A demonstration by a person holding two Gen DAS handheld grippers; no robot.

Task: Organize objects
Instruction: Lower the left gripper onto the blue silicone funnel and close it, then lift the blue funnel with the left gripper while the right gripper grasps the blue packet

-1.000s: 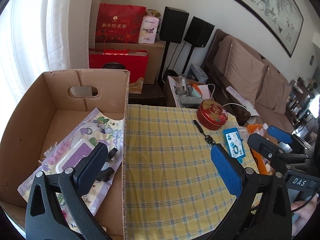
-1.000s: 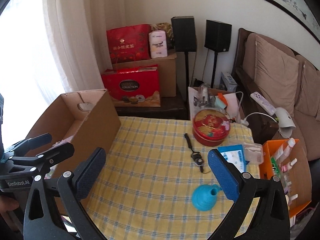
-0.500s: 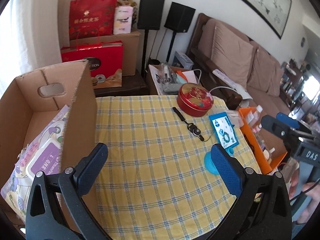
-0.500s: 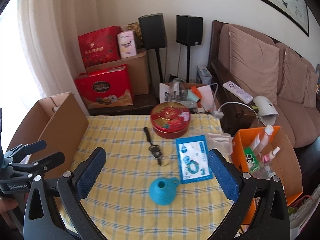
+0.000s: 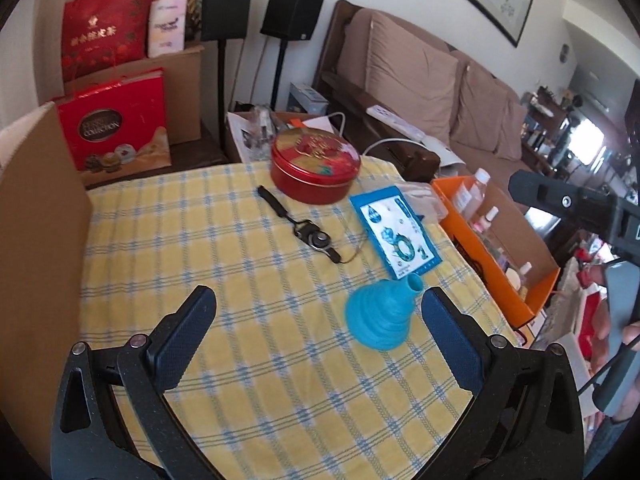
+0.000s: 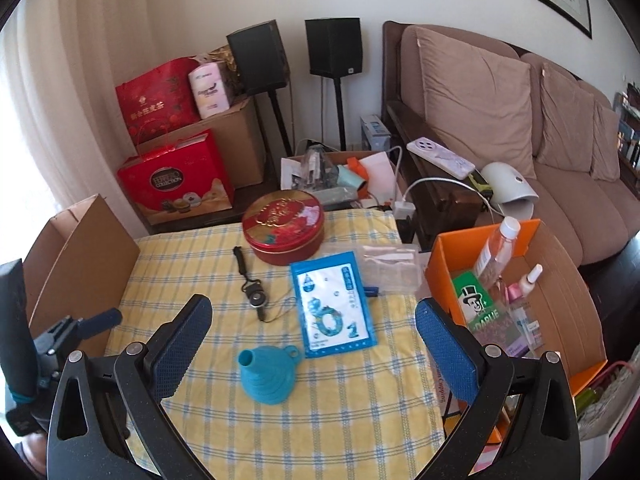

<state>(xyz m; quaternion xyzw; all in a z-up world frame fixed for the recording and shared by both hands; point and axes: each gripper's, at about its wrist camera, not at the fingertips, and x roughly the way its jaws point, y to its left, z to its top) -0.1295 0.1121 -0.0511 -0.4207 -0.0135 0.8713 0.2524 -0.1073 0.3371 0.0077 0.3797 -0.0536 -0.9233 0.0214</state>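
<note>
- Seen through the left wrist view: left gripper (image 5: pixel 316 316) low in frame, jaws spread wide and empty, presumably lined up on the blue funnel (image 5: pixel 382 314) lying on its side right of centre on the table (image 5: pixel 224 240); "COLLECTION" legible on the red gift bag (image 5: pixel 114 120), upper left.
- From the right wrist view: right gripper (image 6: pixel 312 334) likewise released and empty above the funnel at lower centre; blue packet (image 6: pixel 332 304) just beside it, lanyard (image 6: pixel 252 284) left of that; orange box (image 6: pixel 444 256) at right, "DARLIE" on a green carton (image 6: pixel 480 308) inside.

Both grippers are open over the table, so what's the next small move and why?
Probably lower the right hand-held gripper onto the blue funnel: it lies loose on the yellow cloth, nearest and almost centred between the open fingers.
</note>
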